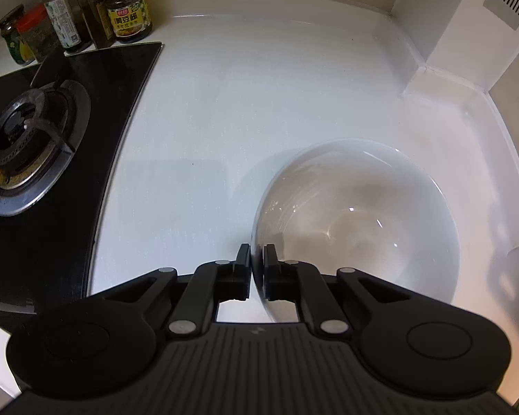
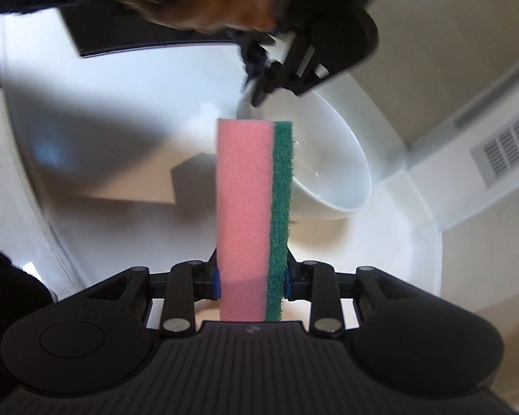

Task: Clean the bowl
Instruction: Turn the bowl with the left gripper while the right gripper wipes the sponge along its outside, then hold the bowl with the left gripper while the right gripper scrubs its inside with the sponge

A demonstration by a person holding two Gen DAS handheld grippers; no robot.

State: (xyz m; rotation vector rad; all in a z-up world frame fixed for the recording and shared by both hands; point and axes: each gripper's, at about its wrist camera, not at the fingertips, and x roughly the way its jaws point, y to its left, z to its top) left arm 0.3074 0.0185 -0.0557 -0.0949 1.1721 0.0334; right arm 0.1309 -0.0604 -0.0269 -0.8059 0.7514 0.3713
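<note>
The bowl (image 2: 328, 159) was pinched at its rim by the left claw (image 2: 259, 86), at one o'clock from the sponge (image 2: 252, 207) clamped upright in the right claw (image 2: 252, 282).

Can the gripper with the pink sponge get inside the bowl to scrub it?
Probably yes. The bowl is tipped with its open mouth bare, the left gripper only pinches the far rim, and the sponge hangs just beside it.
</note>
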